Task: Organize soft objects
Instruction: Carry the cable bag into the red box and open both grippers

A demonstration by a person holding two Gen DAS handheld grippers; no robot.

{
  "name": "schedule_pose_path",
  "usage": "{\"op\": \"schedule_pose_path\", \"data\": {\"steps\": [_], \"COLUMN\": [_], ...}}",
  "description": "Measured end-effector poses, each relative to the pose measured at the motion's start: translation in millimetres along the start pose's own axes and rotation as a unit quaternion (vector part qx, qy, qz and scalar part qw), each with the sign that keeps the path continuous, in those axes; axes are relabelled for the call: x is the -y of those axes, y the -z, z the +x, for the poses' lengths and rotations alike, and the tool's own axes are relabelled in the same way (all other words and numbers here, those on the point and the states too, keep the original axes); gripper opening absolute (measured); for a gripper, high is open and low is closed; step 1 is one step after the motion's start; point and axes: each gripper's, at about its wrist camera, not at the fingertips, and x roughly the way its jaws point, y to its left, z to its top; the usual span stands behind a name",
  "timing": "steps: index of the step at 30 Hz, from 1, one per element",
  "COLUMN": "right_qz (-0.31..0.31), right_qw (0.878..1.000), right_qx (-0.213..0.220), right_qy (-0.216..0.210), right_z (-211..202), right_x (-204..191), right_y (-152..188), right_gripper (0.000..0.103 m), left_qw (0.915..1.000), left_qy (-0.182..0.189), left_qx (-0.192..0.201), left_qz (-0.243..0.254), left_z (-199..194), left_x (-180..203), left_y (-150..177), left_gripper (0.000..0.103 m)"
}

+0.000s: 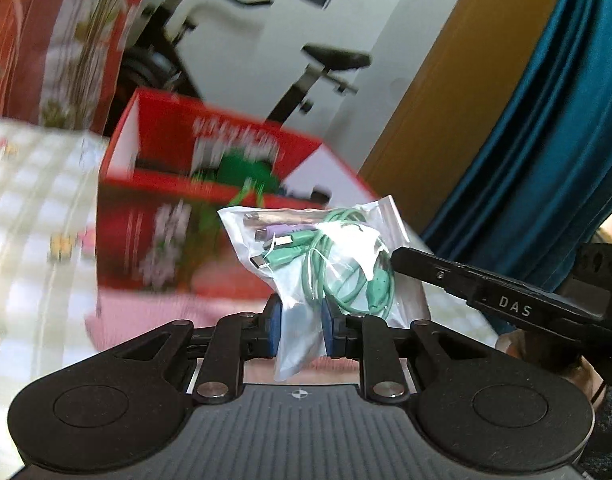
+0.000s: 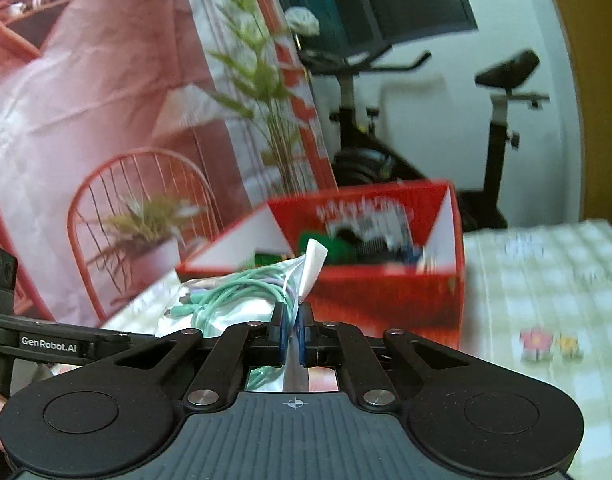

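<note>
A clear plastic bag of green and purple cables (image 1: 326,252) is held in the air between both grippers. My left gripper (image 1: 301,320) is shut on the bag's lower corner. My right gripper (image 2: 293,320) is shut on the bag's edge (image 2: 241,292); its finger also shows in the left wrist view (image 1: 486,284), touching the bag from the right. Beyond the bag stands an open red box (image 1: 209,208), which also shows in the right wrist view (image 2: 386,272), with green and dark things inside.
The box stands on a table with a checked cloth (image 2: 546,280). A pink cloth (image 1: 153,316) lies in front of the box. An exercise bike (image 2: 502,128), a printed backdrop (image 2: 105,100) and a blue curtain (image 1: 546,120) stand behind.
</note>
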Motion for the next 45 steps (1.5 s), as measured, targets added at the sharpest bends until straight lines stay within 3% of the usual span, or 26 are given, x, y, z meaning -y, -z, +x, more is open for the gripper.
{"op": "schedule_pose_path", "data": {"steps": [5, 9, 14, 21, 26, 31, 35, 38, 40, 45], "right_qz": [-0.011, -0.033, -0.05, -0.037, -0.032, -0.024, -0.031, -0.03, -0.038, -0.052], "right_qw": [1.0, 0.999, 0.998, 0.99, 0.987, 0.985, 0.983, 0.983, 0.983, 0.986], "right_qx": [0.016, 0.012, -0.02, -0.119, -0.137, -0.147, -0.152, -0.146, -0.138, -0.11], "right_qy": [0.001, 0.011, 0.032, 0.063, 0.081, 0.09, 0.1, 0.106, 0.117, 0.117], "right_z": [13.8, 41.6, 92.2, 159.6, 182.1, 197.0, 198.0, 193.2, 186.3, 156.6], "right_x": [7.4, 14.5, 21.9, 38.2, 34.8, 30.4, 32.6, 34.5, 33.7, 31.1], "right_y": [-38.5, -65.3, -84.9, -72.5, -63.5, -63.7, -62.2, -63.9, -64.1, -68.3], "right_gripper": [0.005, 0.005, 0.005, 0.005, 0.005, 0.006, 0.008, 0.011, 0.014, 0.02], "left_qw": [0.9993, 0.9995, 0.9989, 0.9893, 0.9791, 0.9739, 0.9743, 0.9767, 0.9789, 0.9831], "left_qy": [0.004, -0.001, -0.021, -0.032, -0.09, -0.139, -0.135, -0.129, -0.129, -0.118], "left_qx": [0.026, 0.019, -0.031, -0.133, -0.168, -0.162, -0.157, -0.145, -0.128, -0.091], "left_qz": [0.026, 0.024, 0.027, 0.051, 0.069, 0.077, 0.088, 0.091, 0.094, 0.106], "left_z": [4.1, 29.7, 64.3, 110.6, 137.4, 147.0, 137.2, 129.6, 121.0, 94.5], "left_x": [9.2, -0.9, -22.6, -39.4, -46.6, -54.8, -52.9, -50.7, -51.0, -42.8], "left_y": [-40.6, -71.7, -100.6, -106.0, -107.6, -117.8, -116.8, -119.5, -121.6, -123.1], "left_gripper": [0.022, 0.022, 0.022, 0.022, 0.023, 0.024, 0.025, 0.04, 0.056, 0.06]}}
